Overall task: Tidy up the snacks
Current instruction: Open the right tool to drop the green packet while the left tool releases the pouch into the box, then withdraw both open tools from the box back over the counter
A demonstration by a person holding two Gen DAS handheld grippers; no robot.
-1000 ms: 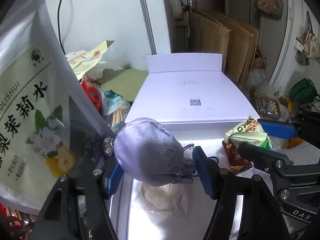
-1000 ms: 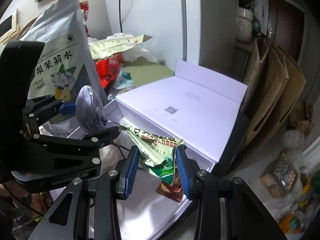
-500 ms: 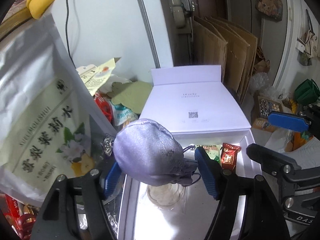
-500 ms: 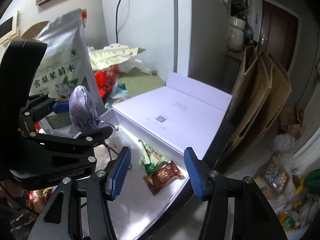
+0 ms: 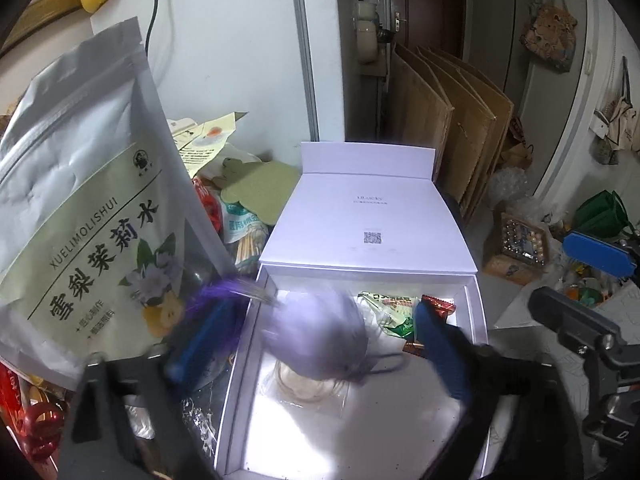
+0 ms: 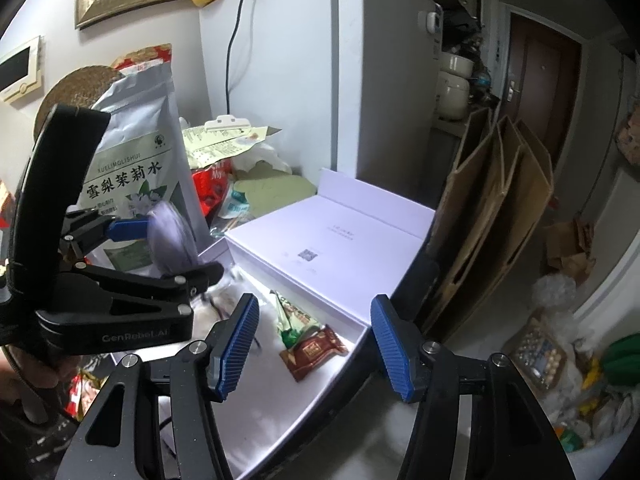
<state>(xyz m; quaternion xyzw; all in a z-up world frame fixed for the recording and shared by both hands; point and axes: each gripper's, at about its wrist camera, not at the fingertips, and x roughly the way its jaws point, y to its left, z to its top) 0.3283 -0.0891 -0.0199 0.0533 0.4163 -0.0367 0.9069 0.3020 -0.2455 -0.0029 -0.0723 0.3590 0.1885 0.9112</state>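
Left wrist: pouch (image 5: pixel 320 334) inside hand-held gripper (image 5: pixel 320 344)

The left gripper (image 5: pixel 320 344) stands wide over the white box (image 5: pixel 478 312), and a blurred purple pouch (image 5: pixel 320 340) sits between its fingers. A green packet (image 5: pixel 390 312) and a red packet (image 5: pixel 434 308) lie at the box's far right corner.

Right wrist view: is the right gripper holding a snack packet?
No. The right gripper is open and empty, with the green packet and brown packet lying in the box below.
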